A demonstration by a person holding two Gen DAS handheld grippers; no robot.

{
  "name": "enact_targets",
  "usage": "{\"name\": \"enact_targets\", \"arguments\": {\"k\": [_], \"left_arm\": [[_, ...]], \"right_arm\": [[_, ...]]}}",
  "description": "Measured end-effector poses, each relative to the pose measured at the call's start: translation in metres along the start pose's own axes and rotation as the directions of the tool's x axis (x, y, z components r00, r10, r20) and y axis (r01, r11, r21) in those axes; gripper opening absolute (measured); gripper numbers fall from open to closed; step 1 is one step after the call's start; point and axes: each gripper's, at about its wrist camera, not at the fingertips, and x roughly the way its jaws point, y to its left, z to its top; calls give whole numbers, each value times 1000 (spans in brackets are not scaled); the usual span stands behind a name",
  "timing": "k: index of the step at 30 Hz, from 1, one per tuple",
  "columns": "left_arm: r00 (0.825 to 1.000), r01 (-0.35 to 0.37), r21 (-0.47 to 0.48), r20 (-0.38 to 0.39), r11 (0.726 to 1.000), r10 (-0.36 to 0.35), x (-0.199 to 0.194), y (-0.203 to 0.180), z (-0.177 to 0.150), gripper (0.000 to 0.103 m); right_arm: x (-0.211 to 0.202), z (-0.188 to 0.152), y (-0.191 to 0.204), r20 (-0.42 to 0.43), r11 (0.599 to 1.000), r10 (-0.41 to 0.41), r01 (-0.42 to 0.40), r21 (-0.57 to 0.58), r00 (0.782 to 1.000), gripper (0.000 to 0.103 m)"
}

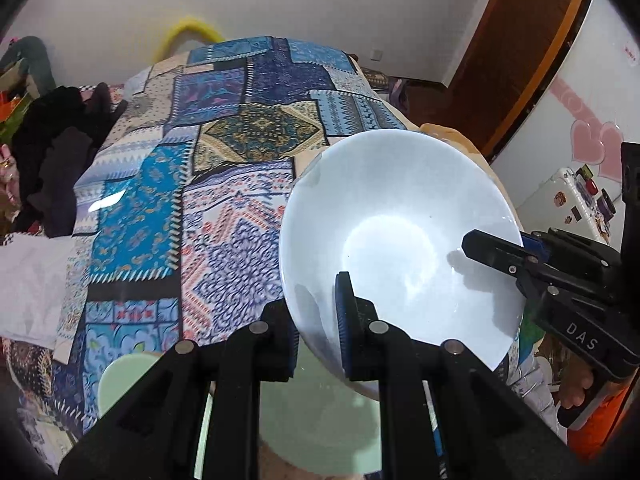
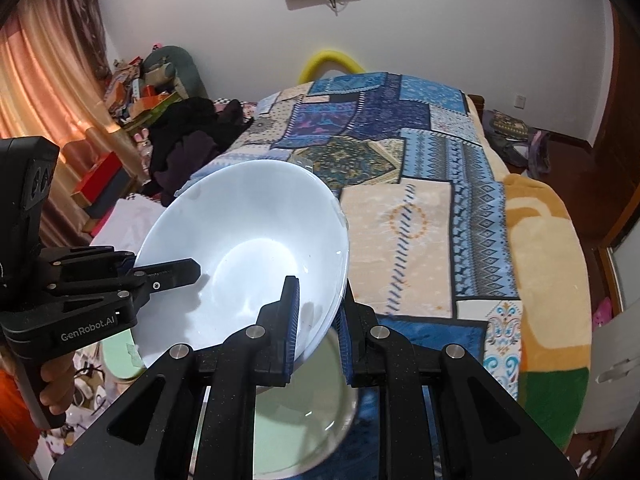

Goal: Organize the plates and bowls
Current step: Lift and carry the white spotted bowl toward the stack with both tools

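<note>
Plainly, the white bowl [image 1: 400, 240] is hanging in the air above a patchwork-covered bed [image 1: 224, 184], tilted so that its open mouth is facing the two cameras and its base is pointing away and down. It is being carried from two opposite sides of its rim. The left hand-held gripper [image 1: 318, 332] is pinching the near-left rim, one pad inside the bowl and the other outside, jaws nearly closed on the thin wall. The right hand-held gripper [image 2: 318, 328] is doing the same on the opposite rim, and in the left view it is reaching in from the right [image 1: 492, 252] with one finger lying on the inner wall. So the bowl is sitting between the two grippers, neither hand nearer than the other, and the line from grip to grip is running across the bowl's mouth.

Below the bowl, a pale green plate [image 2: 304, 432] is lying flat, partly hidden behind the gripper bodies; what it is resting on I cannot tell. My reading is that the next move is depending on keeping both grips level with each other, since the bowl is leaning and could swing about that rim-to-rim line.
</note>
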Motion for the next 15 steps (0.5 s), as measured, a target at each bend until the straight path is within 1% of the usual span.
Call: {"name": "enact_targets", "arguments": {"k": [10,15], "left_arm": [[999,-34,-66,23,997,36,-26,34,-34,16],[998,-52,-105,22,993,54,-34,54,-51,16]], "right_arm": [[11,-8,41,-15,997,60,-61,-44,998,16],[20,-13,61,-29,994,90,-92,-65,995,16]]}}
